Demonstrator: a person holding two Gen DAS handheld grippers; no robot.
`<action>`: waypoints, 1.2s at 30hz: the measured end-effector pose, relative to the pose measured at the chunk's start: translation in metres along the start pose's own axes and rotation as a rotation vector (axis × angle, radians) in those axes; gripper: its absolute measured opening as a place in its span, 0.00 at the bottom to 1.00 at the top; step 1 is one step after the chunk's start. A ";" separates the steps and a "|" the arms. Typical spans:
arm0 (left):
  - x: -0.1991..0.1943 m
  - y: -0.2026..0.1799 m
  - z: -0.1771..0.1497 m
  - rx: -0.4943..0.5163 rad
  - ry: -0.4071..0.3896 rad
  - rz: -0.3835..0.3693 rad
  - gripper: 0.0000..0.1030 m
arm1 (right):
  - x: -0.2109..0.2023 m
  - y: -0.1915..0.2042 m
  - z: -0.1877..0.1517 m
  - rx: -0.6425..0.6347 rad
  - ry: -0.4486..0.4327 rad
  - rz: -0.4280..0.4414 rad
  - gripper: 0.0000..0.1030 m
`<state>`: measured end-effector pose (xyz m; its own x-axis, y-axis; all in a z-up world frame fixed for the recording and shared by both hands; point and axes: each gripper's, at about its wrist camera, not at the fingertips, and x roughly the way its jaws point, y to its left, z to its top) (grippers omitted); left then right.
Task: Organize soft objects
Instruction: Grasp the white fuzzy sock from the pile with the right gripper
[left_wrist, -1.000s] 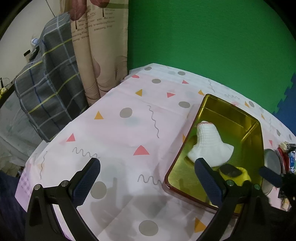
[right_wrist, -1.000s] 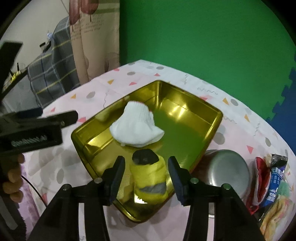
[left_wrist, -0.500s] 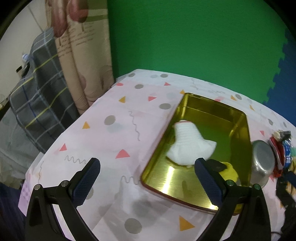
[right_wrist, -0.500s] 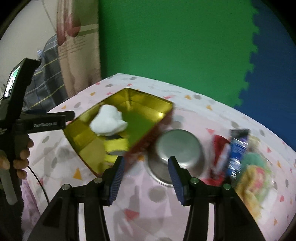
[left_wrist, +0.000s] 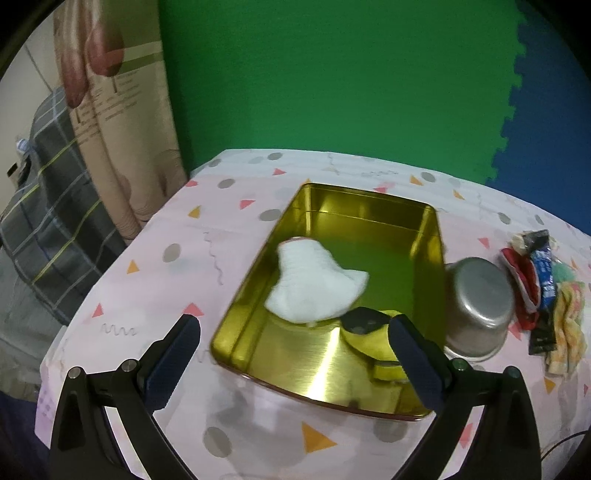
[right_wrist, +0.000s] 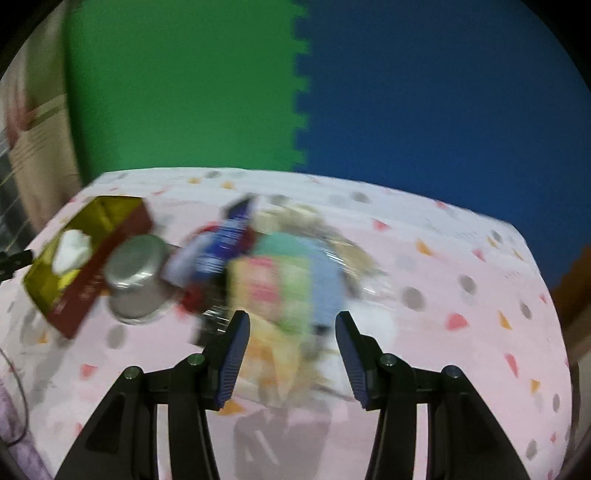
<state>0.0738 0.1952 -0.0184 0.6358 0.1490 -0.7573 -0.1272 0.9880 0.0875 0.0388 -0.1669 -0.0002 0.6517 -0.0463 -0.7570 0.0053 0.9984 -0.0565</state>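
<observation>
Left tongs (left_wrist: 293, 354): wide, empty | right tongs (right_wrist: 291, 349): yours stand apart, empty | yellow sock (left_wrist: 373, 339): partly hidden by finger | soft pile (right_wrist: 280, 273): blurred, items indistinct.

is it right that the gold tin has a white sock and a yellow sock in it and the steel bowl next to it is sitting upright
Not quite. The gold tin does hold a white sock and a yellow sock, but the steel bowl beside it is upside down, base up and rim on the cloth. The left wrist view shows this clearly.
</observation>
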 end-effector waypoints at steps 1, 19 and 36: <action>0.000 -0.003 0.000 0.003 0.002 -0.009 0.98 | 0.002 -0.009 -0.003 0.009 0.009 -0.019 0.48; -0.005 -0.040 -0.012 0.095 -0.041 -0.109 0.99 | 0.062 -0.053 -0.017 0.136 0.117 -0.016 0.54; -0.025 -0.123 -0.032 0.245 -0.008 -0.237 0.99 | 0.055 -0.057 -0.032 0.117 0.060 0.074 0.32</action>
<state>0.0492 0.0688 -0.0305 0.6320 -0.0867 -0.7701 0.2112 0.9754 0.0635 0.0505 -0.2271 -0.0593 0.6071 0.0295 -0.7941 0.0492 0.9960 0.0745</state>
